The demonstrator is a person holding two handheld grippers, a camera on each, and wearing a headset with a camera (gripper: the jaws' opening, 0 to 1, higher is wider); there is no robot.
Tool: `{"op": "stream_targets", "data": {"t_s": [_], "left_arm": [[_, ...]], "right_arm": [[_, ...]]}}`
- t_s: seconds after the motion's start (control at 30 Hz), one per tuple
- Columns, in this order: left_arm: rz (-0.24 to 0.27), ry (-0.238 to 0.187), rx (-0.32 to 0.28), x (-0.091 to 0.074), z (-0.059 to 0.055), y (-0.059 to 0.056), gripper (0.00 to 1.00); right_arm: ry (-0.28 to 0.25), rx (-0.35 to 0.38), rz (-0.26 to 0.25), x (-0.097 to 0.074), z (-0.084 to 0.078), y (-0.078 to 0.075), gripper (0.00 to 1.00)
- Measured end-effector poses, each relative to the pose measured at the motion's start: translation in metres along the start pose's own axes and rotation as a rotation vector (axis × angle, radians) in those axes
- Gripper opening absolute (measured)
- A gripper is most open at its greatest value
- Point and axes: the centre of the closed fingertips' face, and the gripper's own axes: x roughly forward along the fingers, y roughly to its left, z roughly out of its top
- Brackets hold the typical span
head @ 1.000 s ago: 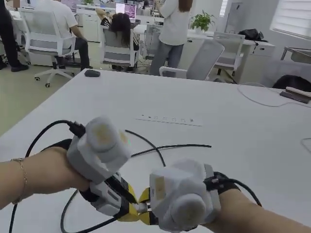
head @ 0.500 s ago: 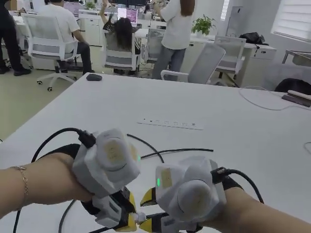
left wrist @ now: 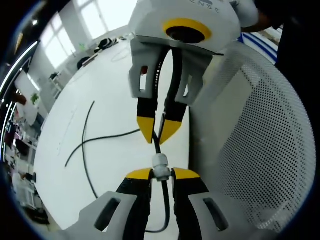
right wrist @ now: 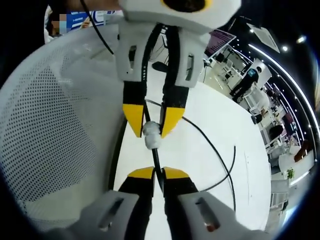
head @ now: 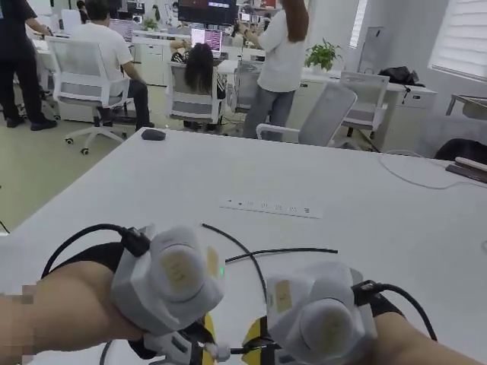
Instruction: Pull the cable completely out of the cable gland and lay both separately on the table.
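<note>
White gland [left wrist: 160,166] sits pinched in the left tongs [left wrist: 162,174], near the front edge of the tabletop [head: 358,190]. Facing them, the right tongs [right wrist: 159,173] pinch the black cable [right wrist: 157,161] just beside the gland, through which it runs. Farther off, cable slack curves across the tabletop, short of a white strip [head: 266,207].

The smooth white counter [head: 342,190] is looking matt. The thin black cable [head: 304,250] is showing a dull rubbery sheath, and the small white plastic cable gland [left wrist: 161,167] is gleaming faintly.
</note>
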Motion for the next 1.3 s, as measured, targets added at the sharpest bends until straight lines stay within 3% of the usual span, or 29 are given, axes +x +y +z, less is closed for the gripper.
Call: {"op": "stream_targets", "data": {"t_s": [0.1, 0.17, 0.27, 0.77, 1.07, 1.3], "left_arm": [[0.009, 0.004, -0.007, -0.001, -0.004, 0.002, 0.16], [0.012, 0.014, -0.011, -0.002, -0.008, 0.003, 0.16], [0.029, 0.037, -0.006, -0.003, -0.016, 0.006, 0.16], [0.042, 0.091, -0.022, -0.005, -0.035, 0.009, 0.16], [0.04, 0.101, -0.037, -0.005, -0.038, 0.01, 0.16], [0.034, 0.114, -0.013, -0.002, -0.037, 0.009, 0.16]], "right_arm": [[0.001, 0.023, -0.019, -0.004, -0.008, -0.003, 0.04], [-0.005, 0.044, -0.074, -0.008, -0.014, -0.011, 0.03], [-0.004, 0.074, -0.106, -0.011, -0.024, -0.013, 0.03], [0.072, 0.178, -0.144, -0.018, -0.087, -0.015, 0.03], [0.124, 0.241, -0.169, -0.018, -0.122, -0.015, 0.04], [0.173, 0.267, -0.193, -0.019, -0.148, -0.015, 0.04]]}}
